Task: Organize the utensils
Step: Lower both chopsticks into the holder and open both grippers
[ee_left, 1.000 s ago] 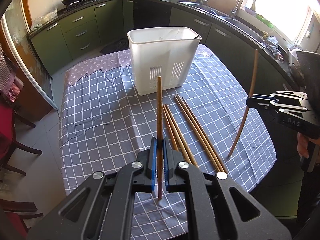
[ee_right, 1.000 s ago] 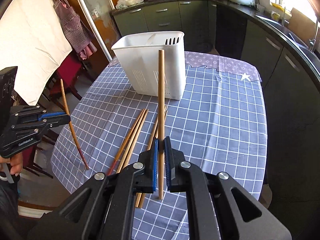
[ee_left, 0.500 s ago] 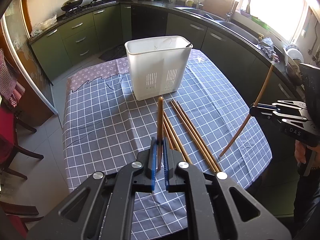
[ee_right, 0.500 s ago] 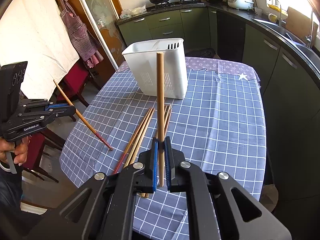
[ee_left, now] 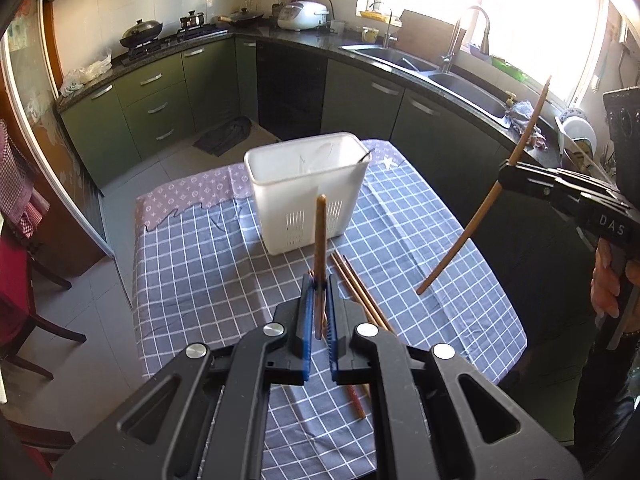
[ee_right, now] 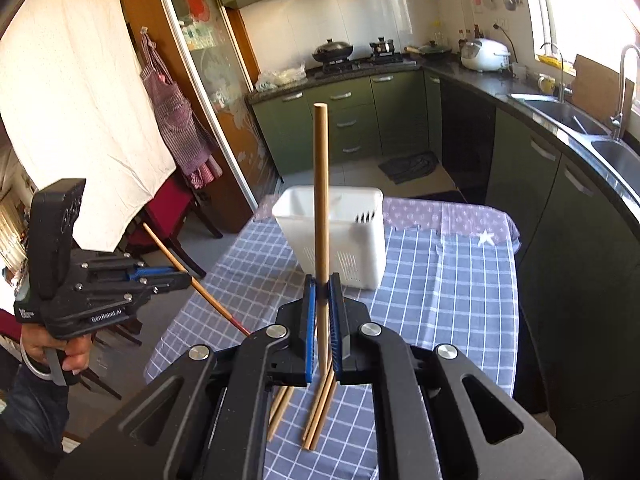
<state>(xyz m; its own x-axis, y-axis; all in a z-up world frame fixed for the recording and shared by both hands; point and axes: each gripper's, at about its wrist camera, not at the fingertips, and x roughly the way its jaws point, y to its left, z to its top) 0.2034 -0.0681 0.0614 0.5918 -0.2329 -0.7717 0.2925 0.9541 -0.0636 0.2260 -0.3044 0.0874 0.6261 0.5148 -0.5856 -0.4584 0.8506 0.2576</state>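
Grey checked table (ee_left: 200, 280): white slotted plastic caddy (ee_left: 306, 196), dark fork tines inside; loose wooden chopsticks (ee_left: 360, 292) nearby. Left tool (ee_left: 318, 312) and right tool (ee_right: 322, 312) each clamped on one chopstick.

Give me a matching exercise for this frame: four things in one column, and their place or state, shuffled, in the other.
Things
1. Brown wooden chopstick in the left claw
2. White plastic slotted utensil basket
3. Loose wooden chopsticks
4. Pale wooden chopstick in the right claw

States
A. Lying flat on the blue checked tablecloth
B. Pinched between blue pads, with the basket behind its top
C. Standing upright on the far part of the table
D. Pinched low, reaching well above the basket's rim

Pairs: 1-B, 2-C, 3-A, 4-D
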